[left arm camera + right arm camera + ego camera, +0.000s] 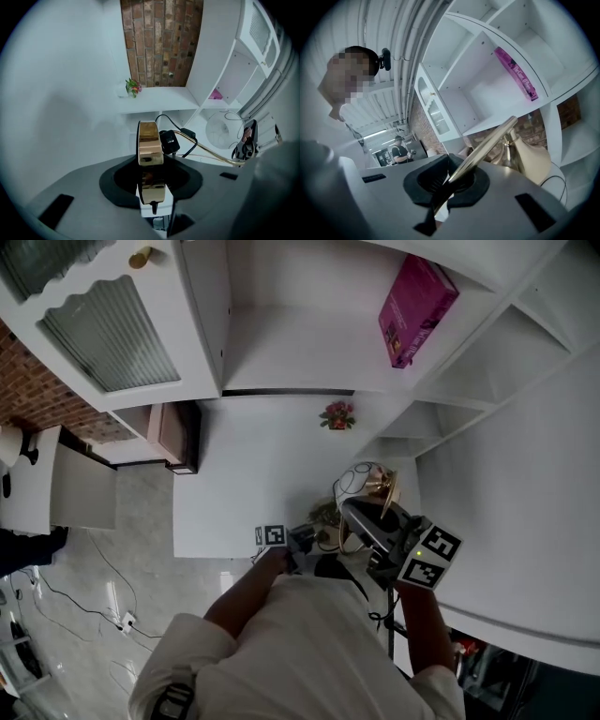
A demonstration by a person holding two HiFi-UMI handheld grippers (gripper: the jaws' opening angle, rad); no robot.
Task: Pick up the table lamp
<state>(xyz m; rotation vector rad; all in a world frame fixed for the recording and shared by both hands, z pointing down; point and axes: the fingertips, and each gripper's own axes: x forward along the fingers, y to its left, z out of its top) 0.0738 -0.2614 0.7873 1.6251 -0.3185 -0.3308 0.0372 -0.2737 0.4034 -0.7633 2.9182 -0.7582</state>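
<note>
Between left tongs [152, 199]: table lamp [150, 143] base, clamped; right tongs [449, 186] pinch lamp stem.

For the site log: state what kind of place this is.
Probably a mock living room or study set up inside a workshop hall: white built-in shelves holding a pink book, a brick wall, and bare industrial ceiling pipes overhead.

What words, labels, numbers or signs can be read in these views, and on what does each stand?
Pink book on the shelf: pale print on cover and spine, too blurred to read.
Right cube and left cube: black-and-white square marker patterns, no letters.
Nothing else carries text.
</note>
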